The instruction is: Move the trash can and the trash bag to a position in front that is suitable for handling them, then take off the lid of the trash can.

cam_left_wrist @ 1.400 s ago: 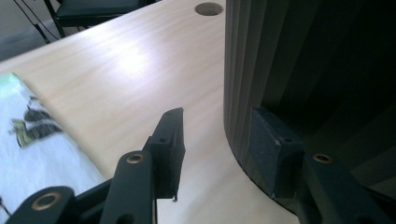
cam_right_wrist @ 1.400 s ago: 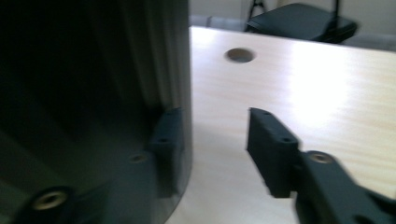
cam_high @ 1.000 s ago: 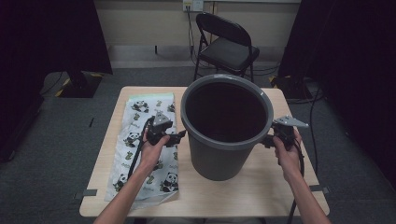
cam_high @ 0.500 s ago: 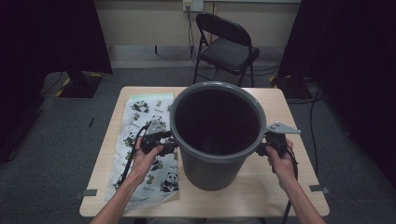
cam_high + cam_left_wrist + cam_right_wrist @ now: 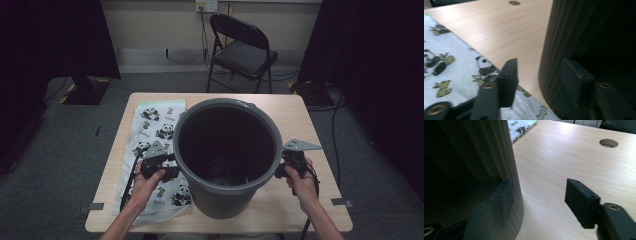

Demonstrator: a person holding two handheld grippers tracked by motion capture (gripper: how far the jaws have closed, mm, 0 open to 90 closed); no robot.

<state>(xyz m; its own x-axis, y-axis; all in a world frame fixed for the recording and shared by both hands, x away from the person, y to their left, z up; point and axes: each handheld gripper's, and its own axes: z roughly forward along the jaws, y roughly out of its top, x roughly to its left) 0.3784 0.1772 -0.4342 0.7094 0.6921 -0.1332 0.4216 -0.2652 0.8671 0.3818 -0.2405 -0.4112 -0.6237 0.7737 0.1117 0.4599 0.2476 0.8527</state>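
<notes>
Grey carpet point(image 5: 60, 165) and dark curtains surround a pale wooden tabletop point(image 5: 295, 115), with a black folding chair point(image 5: 242, 50) standing beyond its far edge at twelve o'clock. On the tabletop, slightly toward the near side of centre, stands a large grey bucket point(image 5: 227, 150), upright, its dark mouth open to the camera. A white panda-print cloth point(image 5: 150, 135) lies flat along the nine o'clock side of the tabletop, its edge running just beside the bucket's base. At eight o'clock of the bucket, the left hand point(image 5: 145, 182) holds the left claw point(image 5: 170, 167) against the rim; in the left gripper view the bucket wall point(image 5: 554, 50) passes between the two black jaws, one inside and one outside, with a clear gap to the outer jaw, so the jaws stand apart and are not clamped. At four o'clock the right hand point(image 5: 300, 182) holds the right claw point(image 5: 277, 170) the same way; in the right gripper view the ribbed wall point(image 5: 506, 157) sits by the inner jaw while the outer jaw hangs well clear over bare wood. Both pairs of jaws have just been opening a little, the wall between them.
</notes>
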